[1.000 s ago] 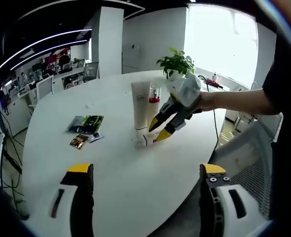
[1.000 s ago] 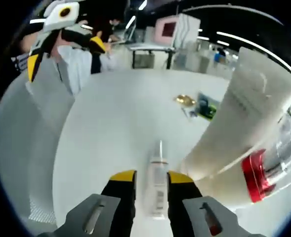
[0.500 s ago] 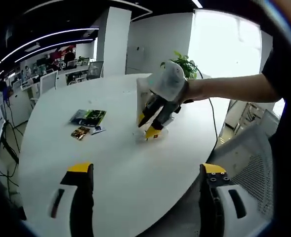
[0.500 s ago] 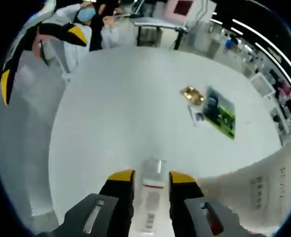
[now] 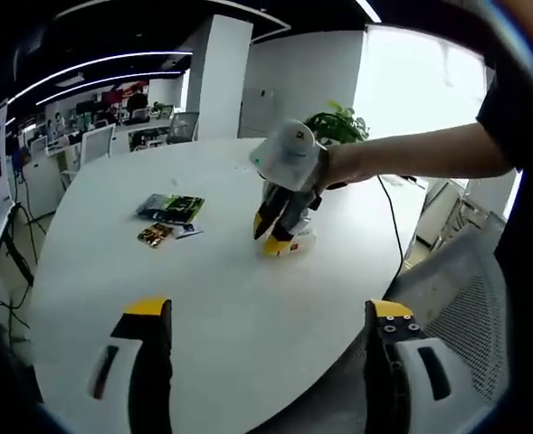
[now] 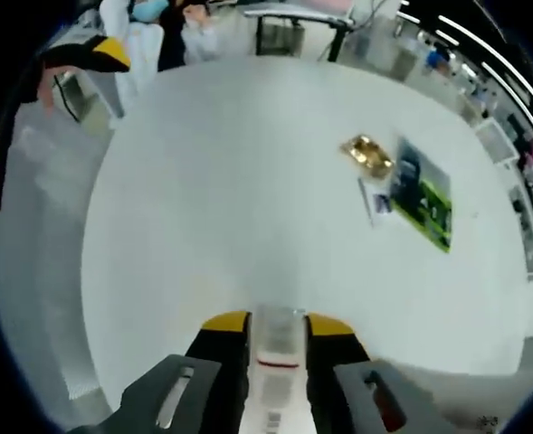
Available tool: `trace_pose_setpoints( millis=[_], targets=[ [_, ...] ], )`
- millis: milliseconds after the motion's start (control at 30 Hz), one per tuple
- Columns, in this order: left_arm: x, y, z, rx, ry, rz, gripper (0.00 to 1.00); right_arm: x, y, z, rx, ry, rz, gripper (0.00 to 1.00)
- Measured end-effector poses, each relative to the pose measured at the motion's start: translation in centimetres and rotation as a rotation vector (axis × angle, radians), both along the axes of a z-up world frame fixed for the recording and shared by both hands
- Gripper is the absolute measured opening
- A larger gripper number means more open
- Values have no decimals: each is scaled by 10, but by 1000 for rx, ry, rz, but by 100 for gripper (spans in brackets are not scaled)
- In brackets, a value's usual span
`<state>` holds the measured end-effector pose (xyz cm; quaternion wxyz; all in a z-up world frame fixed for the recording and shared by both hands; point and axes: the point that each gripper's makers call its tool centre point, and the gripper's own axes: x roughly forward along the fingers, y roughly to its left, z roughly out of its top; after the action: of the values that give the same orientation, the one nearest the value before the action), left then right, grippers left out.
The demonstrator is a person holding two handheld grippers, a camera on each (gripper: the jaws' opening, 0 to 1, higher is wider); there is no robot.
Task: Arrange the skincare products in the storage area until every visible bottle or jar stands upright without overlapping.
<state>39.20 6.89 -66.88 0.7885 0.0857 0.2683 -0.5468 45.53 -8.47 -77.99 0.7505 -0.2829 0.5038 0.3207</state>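
My right gripper (image 6: 277,324) is shut on a small clear bottle (image 6: 276,348) with a white label and a red line. I look steeply down past it at the white round table (image 6: 212,199). In the left gripper view, a hand holds that right gripper (image 5: 268,235) tips-down on the table, with the small bottle (image 5: 293,242) at its tips. The gripper's body hides whatever stands behind it. A pale edge of the white tube (image 6: 483,411) shows at the lower right. My left gripper (image 5: 268,312) stands open near the table's edge, nothing between its fingers; it also appears as the left gripper (image 6: 49,117) in the right gripper view.
A green sachet (image 5: 171,208) and a gold sachet (image 5: 155,235) lie flat left of the bottle, also seen as the green sachet (image 6: 424,194) and gold sachet (image 6: 367,154). A potted plant (image 5: 338,127) stands at the far rim. A mesh chair (image 5: 465,298) sits at right.
The right gripper has swung the small bottle up from lying flat, tipping its nose toward the table. The tall tube has slid almost out of the right gripper view. Left gripper stays open.
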Motion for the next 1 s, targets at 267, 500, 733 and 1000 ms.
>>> trace_pose_setpoints(
  millis=[267,500,733,1000],
  targets=[
    [2,3,-3,-1,12,13,83,3,0,-4,-13,11,17,11],
    [5,3,-5,3,16,17,82,3,3,-1,11,7,43,10],
    [5,-1,-3,3,13,11,82,1,4,7,33,-8,53,9],
    [1,-3,-3,9,14,4,82,5,6,27,65,-68,50,9]
  ],
)
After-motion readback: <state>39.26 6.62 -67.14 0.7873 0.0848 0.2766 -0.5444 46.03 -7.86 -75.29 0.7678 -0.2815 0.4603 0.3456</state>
